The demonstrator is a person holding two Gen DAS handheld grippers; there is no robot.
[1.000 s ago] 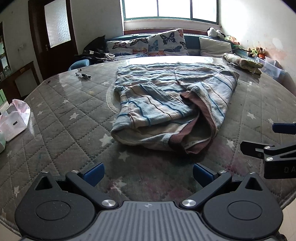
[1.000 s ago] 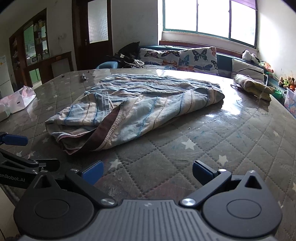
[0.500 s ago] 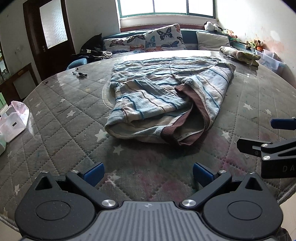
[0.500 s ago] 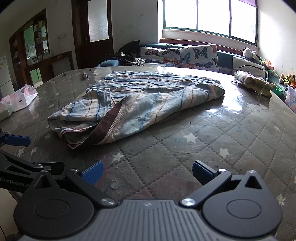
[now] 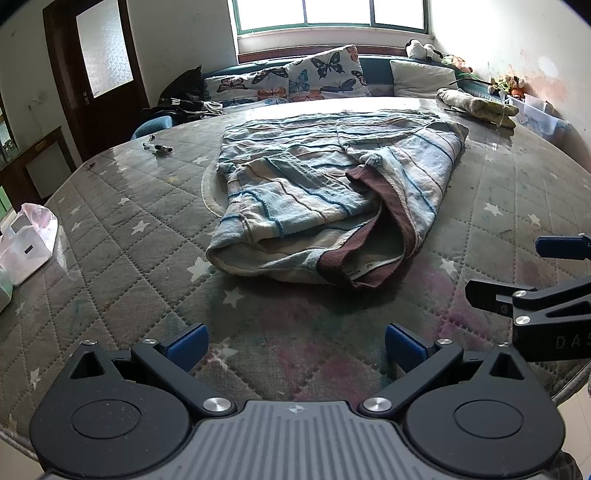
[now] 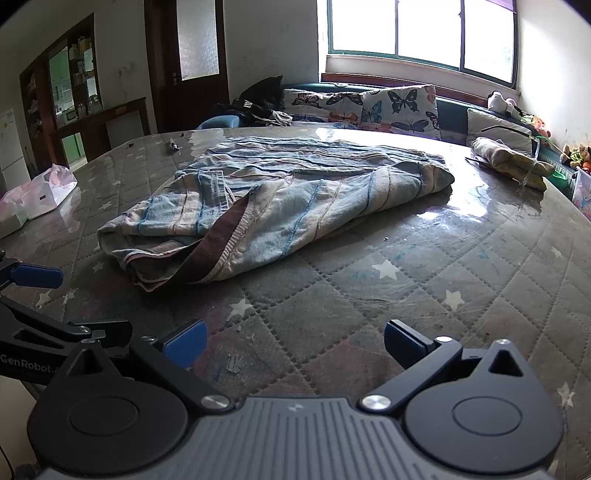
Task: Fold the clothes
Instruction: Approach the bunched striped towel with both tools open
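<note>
Your left gripper [image 5: 294, 341] and right gripper [image 6: 294, 341] hover wide apart, empty, near the striped shirt [image 5: 325, 199] on the table [image 5: 110, 236].

I'm in a home, prob. a living rm w/ dining space. My work surface is a big round table [image 5: 122, 236] w/ a quilted star-print cover under clear plastic. Behind it a window [image 6: 421, 31] over a bench sofa w/ butterfly cushions [image 5: 325, 75], plus soft toys [image 6: 498, 101] at the far end. A dark wood door w/ frosted glass [image 5: 105, 48] stands left; in the right-wrist view a cabinet w/ glass shelves [image 6: 74, 83] holds bottles etc. A striped garment [image 5: 317, 184] lies on the table, clothes heaped on the sofa.
</note>
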